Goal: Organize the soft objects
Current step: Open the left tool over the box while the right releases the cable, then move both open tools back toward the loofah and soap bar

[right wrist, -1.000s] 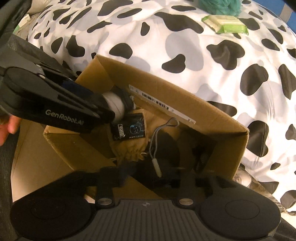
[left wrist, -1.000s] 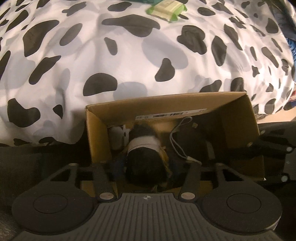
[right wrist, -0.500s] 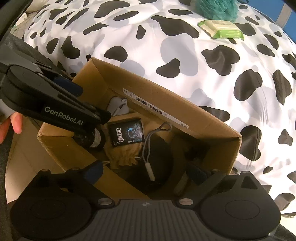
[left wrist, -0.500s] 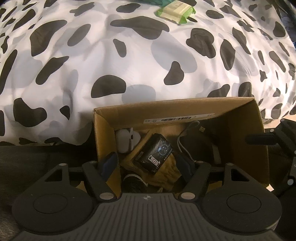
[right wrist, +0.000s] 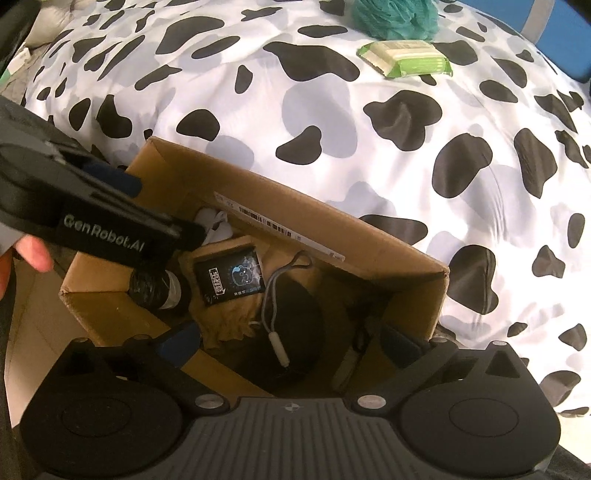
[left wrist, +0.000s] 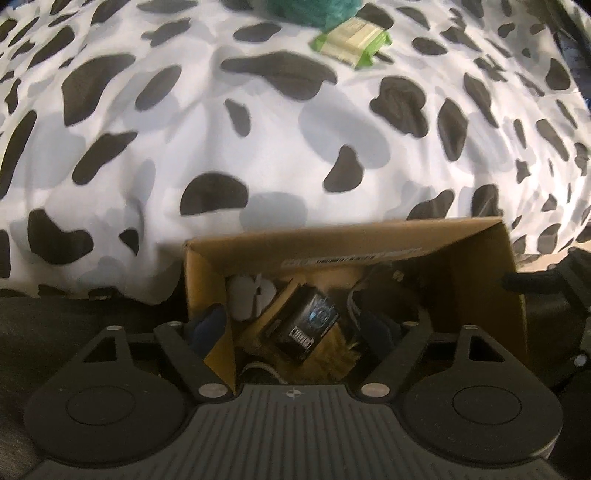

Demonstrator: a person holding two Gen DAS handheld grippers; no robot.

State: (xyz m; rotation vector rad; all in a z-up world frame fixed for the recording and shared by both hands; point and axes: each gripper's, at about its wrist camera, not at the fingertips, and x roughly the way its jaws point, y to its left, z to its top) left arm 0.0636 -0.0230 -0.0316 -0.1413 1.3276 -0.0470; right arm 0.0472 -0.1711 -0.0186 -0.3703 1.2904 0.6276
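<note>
Both sets of jaws stand spread and empty, and both have just been opening; the left gripper (left wrist: 293, 328) hangs over the left end of the box (right wrist: 369, 236), its left finger outside the wall and its right finger inside, while the right gripper (right wrist: 291, 341) spans the near right part of the box, low in its frame, with nothing pressed by the pads.

Nearest, inside the box, lies a dark round pouch (right wrist: 295, 321) with a grey cord (right wrist: 273, 295) across it; left of it a tan drawstring bag (right wrist: 229, 325) carries a small black packet (right wrist: 231, 277); a dark roll with a pale band (right wrist: 159, 291) sits at the left wall under the left gripper, and something white (right wrist: 214, 221) is tucked in the far left corner.

Beyond the box spreads the cow-print bed (right wrist: 332, 129); still out on it, at the upper right of the right frame, are a green wipes pack (right wrist: 406, 57) and a teal puff (right wrist: 395, 14), well apart from the box.

Risks, as I judge them: a finger may snag the cord on withdrawal and drag the pouch out; the left finger straddling the wall could tip or shove the box; the loosely stacked packet may slide; reaching far for the wipes could nudge the box.
</note>
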